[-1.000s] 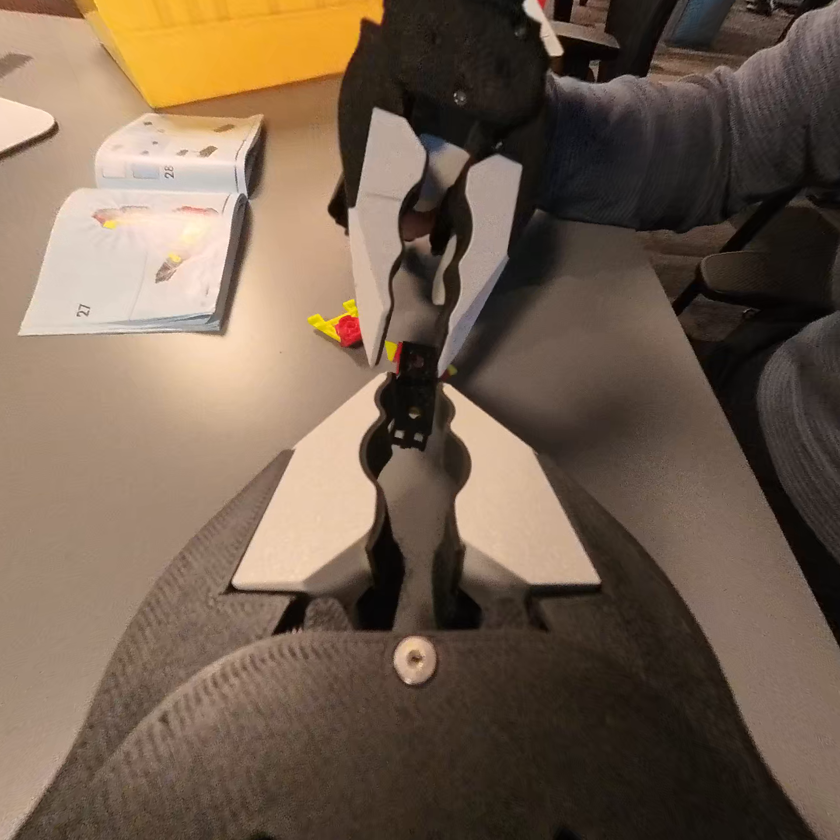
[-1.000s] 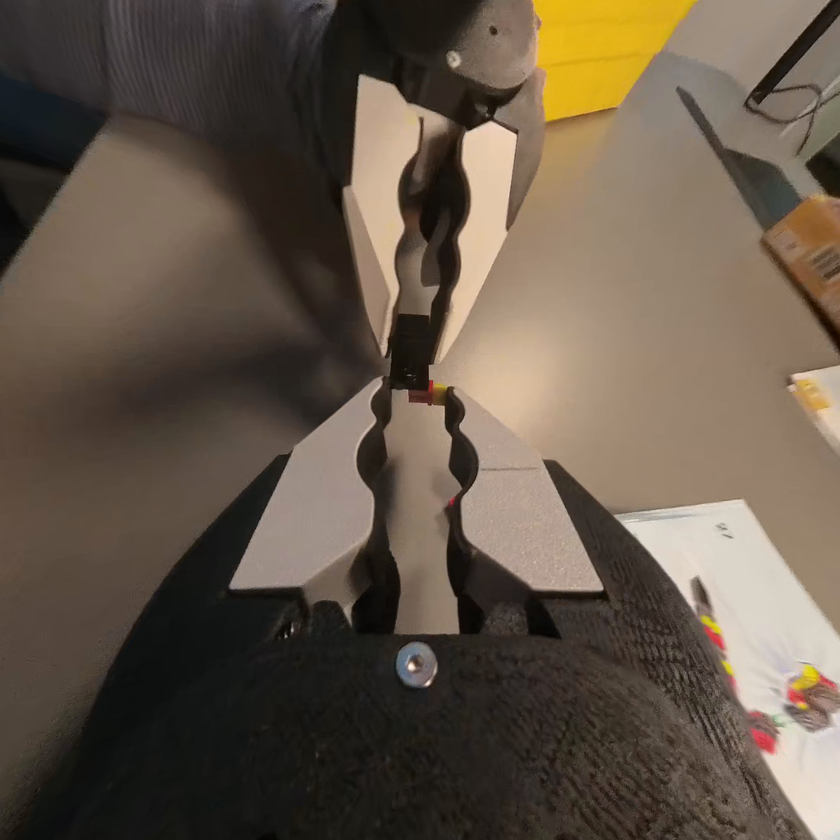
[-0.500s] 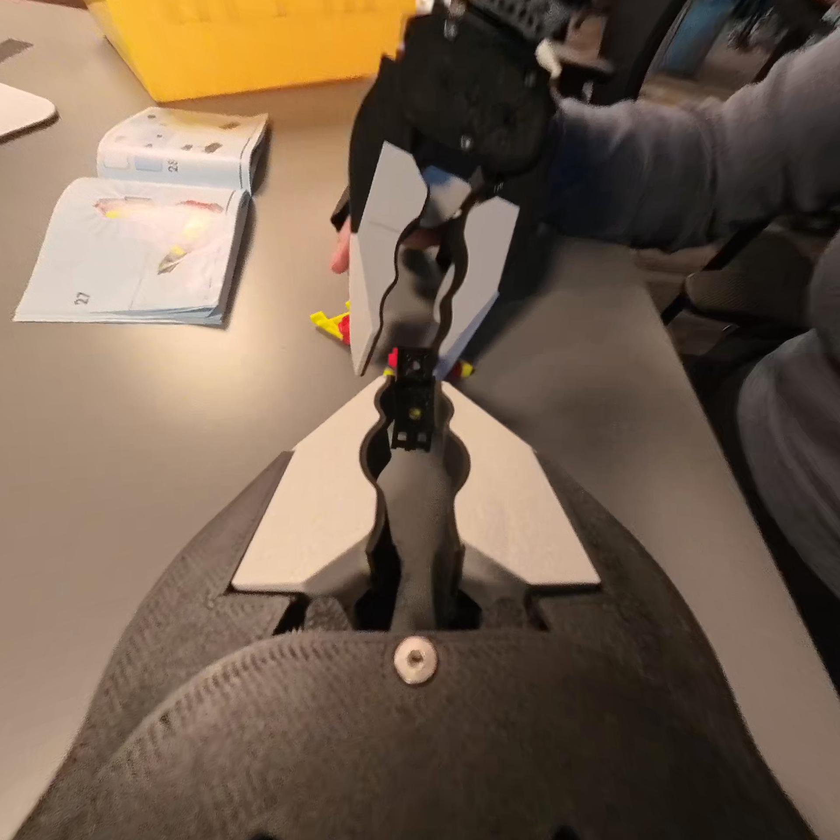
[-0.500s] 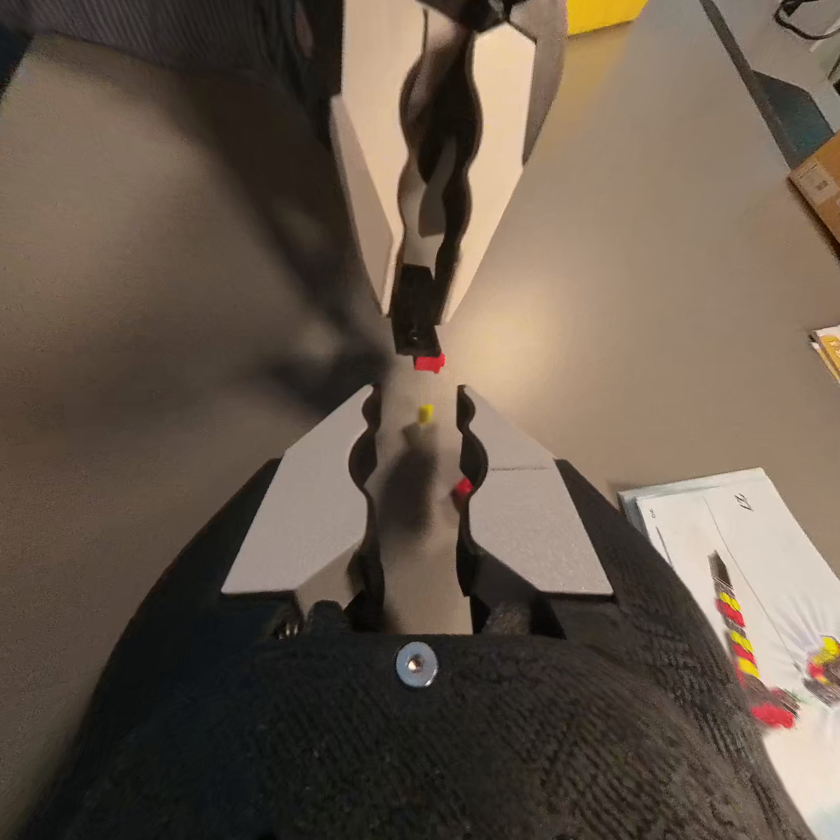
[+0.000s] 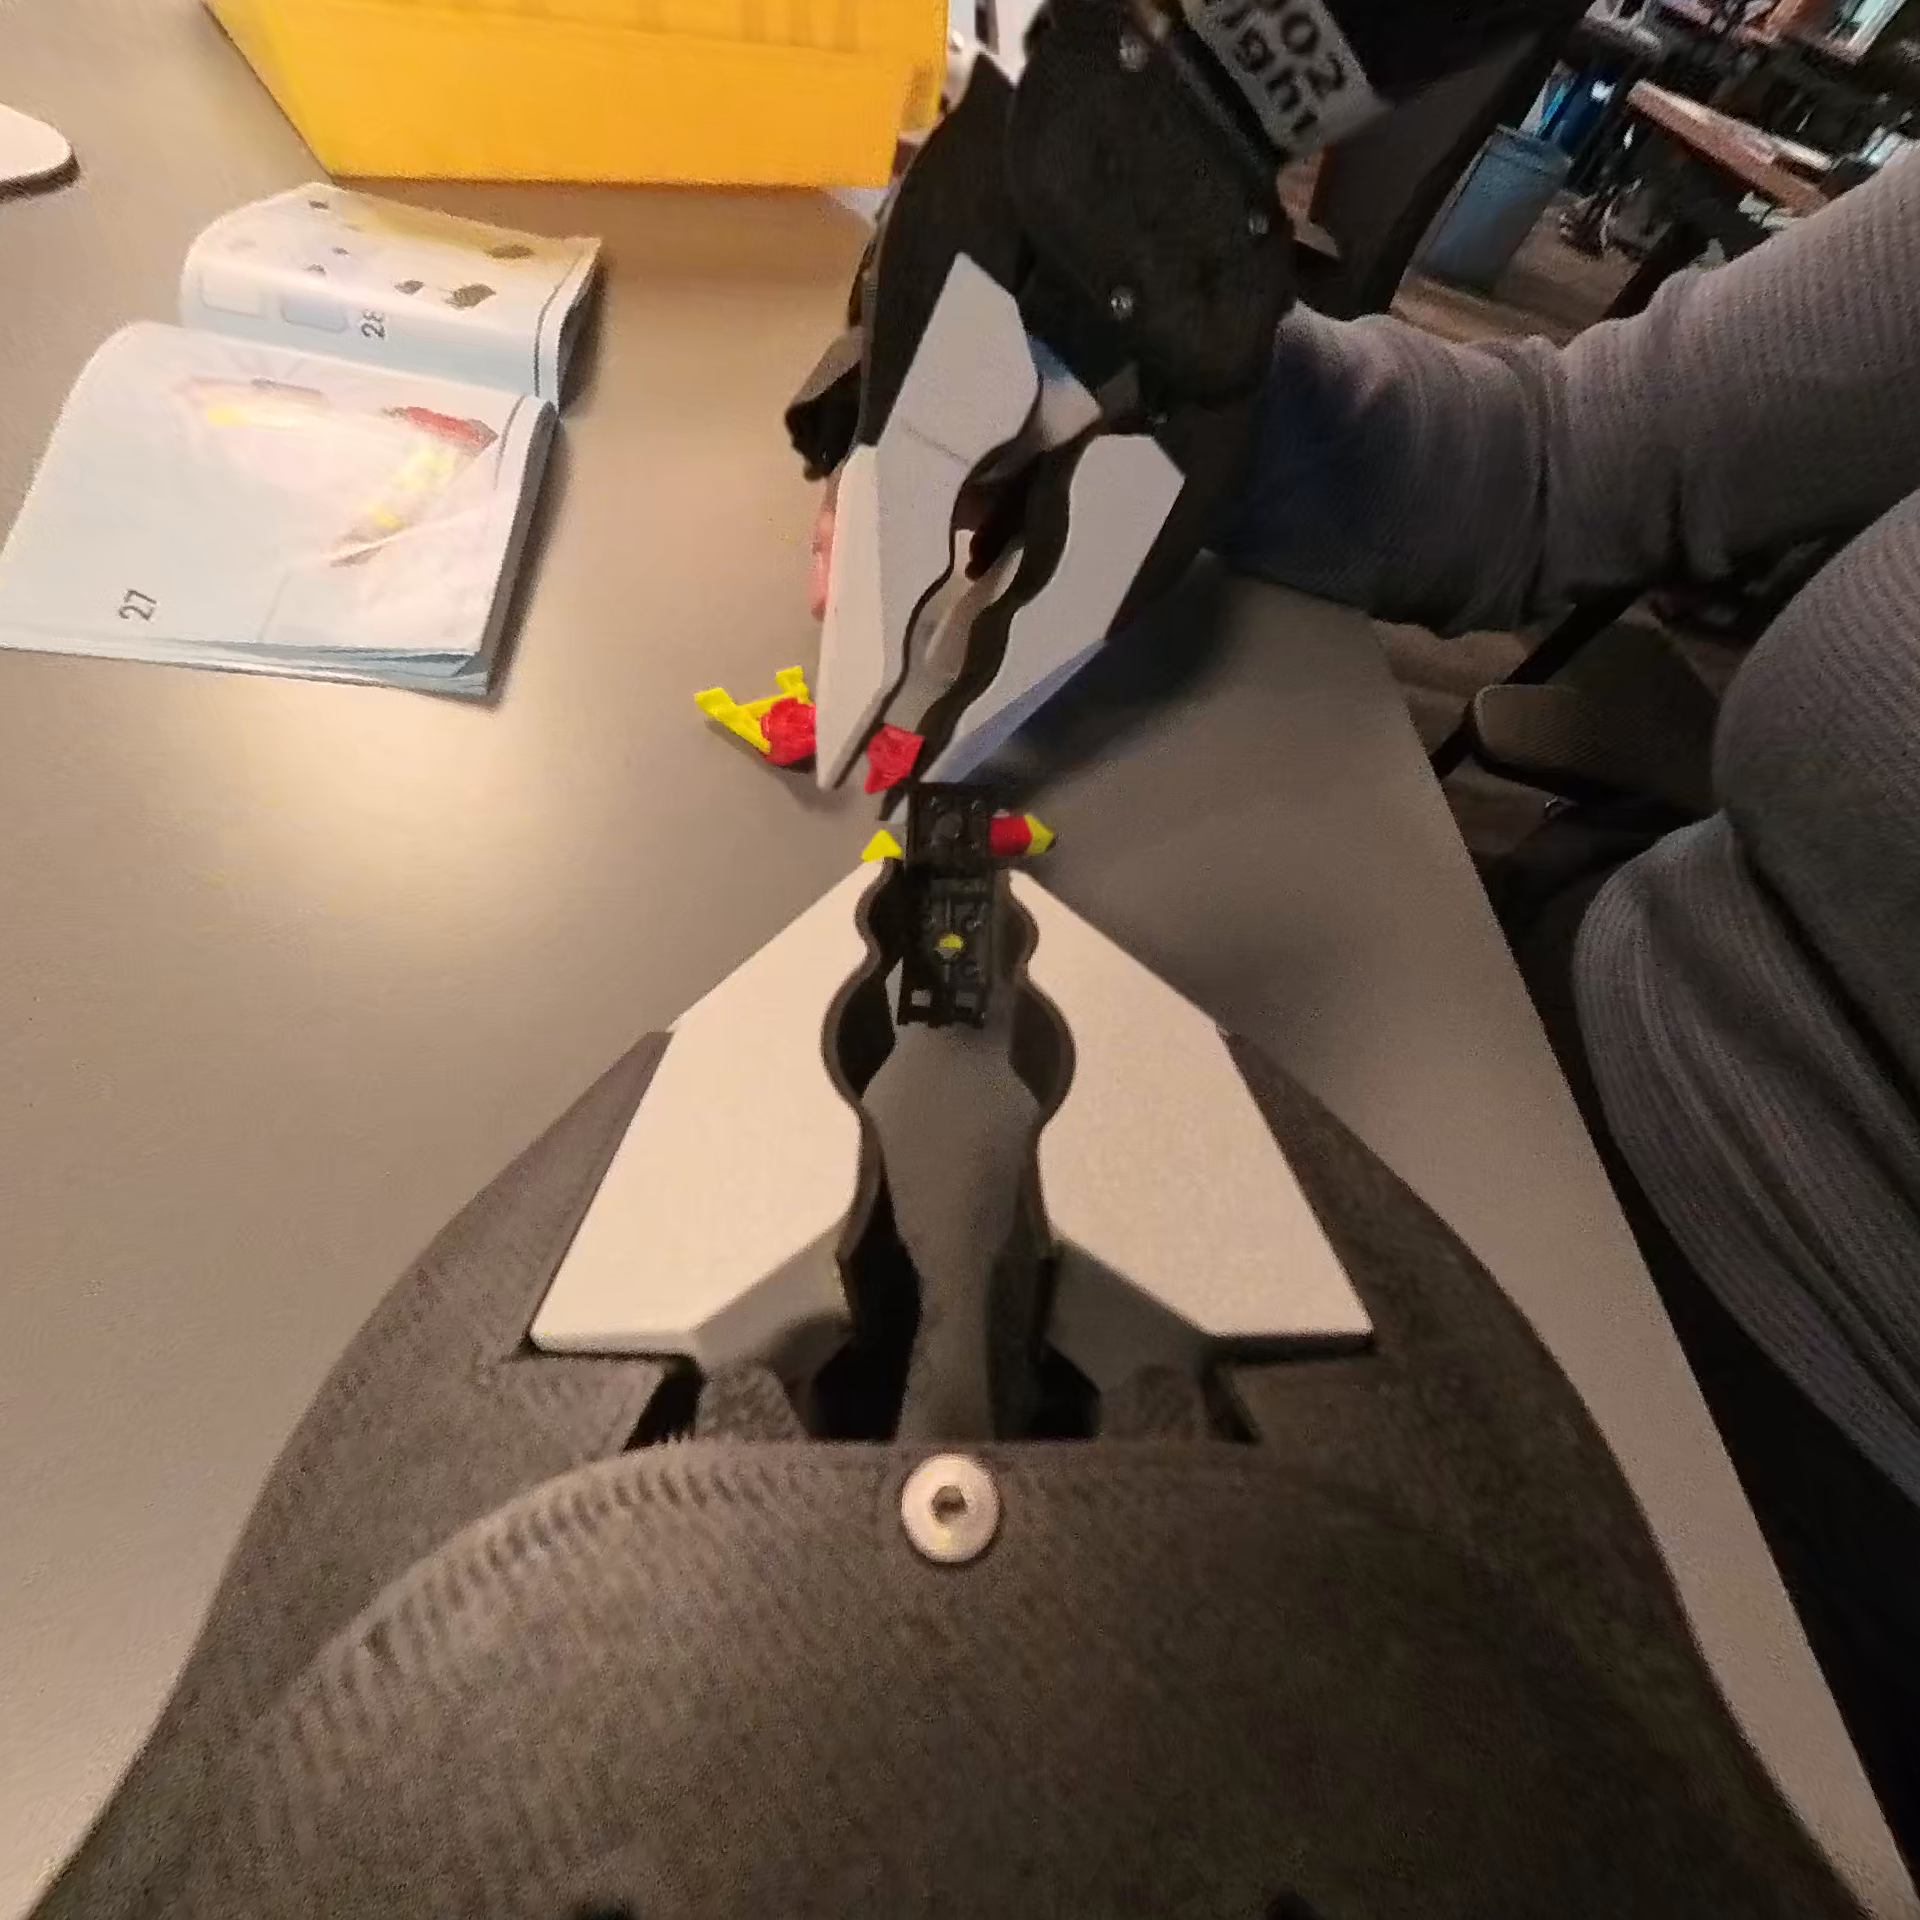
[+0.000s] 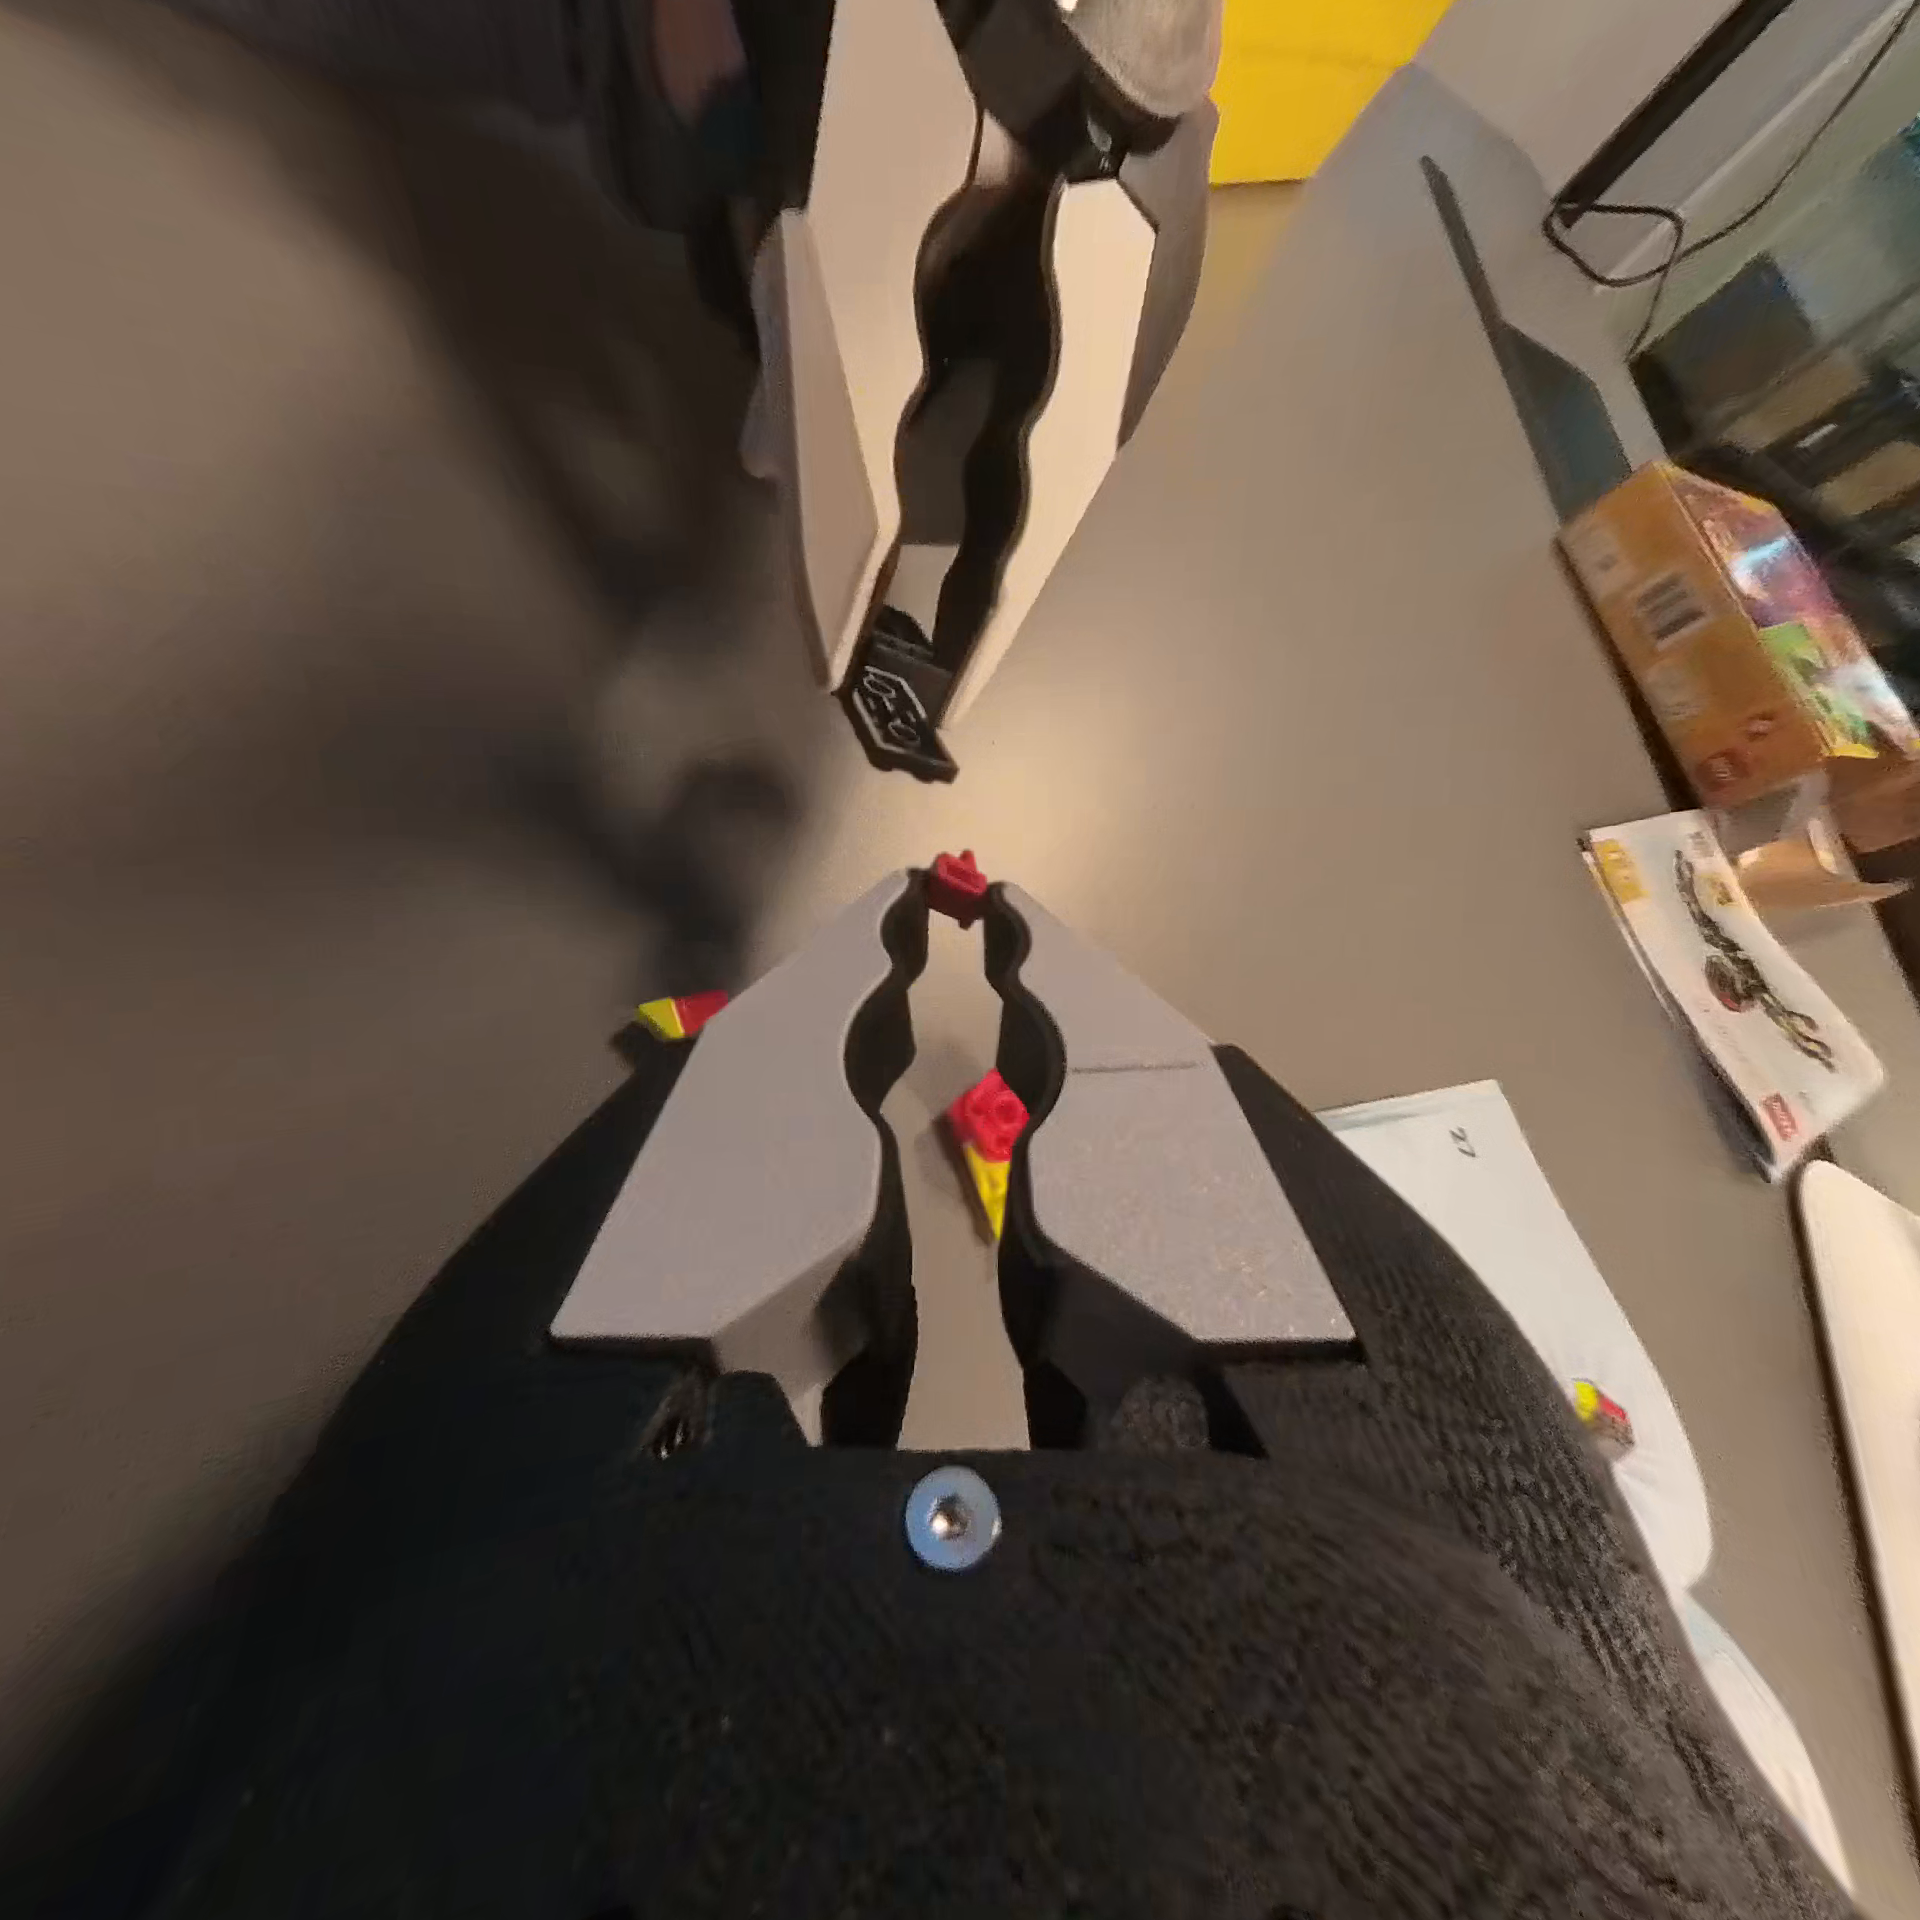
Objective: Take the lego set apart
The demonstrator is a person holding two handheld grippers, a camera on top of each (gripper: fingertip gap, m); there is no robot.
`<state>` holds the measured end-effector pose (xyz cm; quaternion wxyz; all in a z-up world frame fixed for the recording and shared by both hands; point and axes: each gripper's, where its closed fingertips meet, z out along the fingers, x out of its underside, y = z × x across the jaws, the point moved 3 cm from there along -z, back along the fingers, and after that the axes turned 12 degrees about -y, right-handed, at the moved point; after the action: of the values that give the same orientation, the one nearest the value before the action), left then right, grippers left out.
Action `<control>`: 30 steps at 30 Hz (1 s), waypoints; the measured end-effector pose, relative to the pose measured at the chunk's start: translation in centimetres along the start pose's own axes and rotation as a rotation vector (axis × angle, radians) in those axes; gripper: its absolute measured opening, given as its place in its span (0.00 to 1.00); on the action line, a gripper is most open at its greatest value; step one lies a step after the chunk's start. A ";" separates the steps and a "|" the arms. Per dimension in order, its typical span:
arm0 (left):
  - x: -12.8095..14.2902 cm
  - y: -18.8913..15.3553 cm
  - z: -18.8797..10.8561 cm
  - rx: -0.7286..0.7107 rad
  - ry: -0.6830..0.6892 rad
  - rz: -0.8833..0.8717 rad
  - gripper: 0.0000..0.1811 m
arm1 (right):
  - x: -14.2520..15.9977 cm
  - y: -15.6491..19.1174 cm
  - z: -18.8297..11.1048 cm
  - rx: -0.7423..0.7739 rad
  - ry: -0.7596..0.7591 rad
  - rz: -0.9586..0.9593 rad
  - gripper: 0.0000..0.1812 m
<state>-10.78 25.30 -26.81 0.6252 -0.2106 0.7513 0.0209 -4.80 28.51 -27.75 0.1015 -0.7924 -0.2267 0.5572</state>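
Above the grey table, facing hand-held grippers pinch black piece and red brick.

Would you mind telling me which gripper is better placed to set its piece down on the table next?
Right. The right gripper pinches only a small red piece, already free; the left gripper clamps the black piece.

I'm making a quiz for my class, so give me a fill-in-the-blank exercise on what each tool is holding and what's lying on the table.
1. The left tool is shut on a ____ lego piece.
2. The right tool pinches a small ____ brick.
3. The open instruction booklet lies on the ____.
4. Behind the booklet stands a ____ bin.

Missing words: black; red; table; yellow
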 end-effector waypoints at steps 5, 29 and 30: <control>0.4 2.3 -0.1 -0.176 0.040 -0.025 0.08 | 0.6 -0.3 0.3 0.036 0.029 0.036 0.05; -1.4 1.5 2.8 -0.277 -0.076 -0.006 0.21 | 4.6 -1.9 -2.3 0.026 0.152 0.260 0.03; -1.4 1.5 3.1 -0.291 -0.068 0.001 0.21 | 4.2 -1.9 -2.1 0.039 0.142 0.194 0.03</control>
<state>-8.23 27.97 -26.55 0.6130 -0.2980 0.7188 0.1371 -2.16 32.35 -29.70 0.0785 -0.8460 -0.1303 0.5111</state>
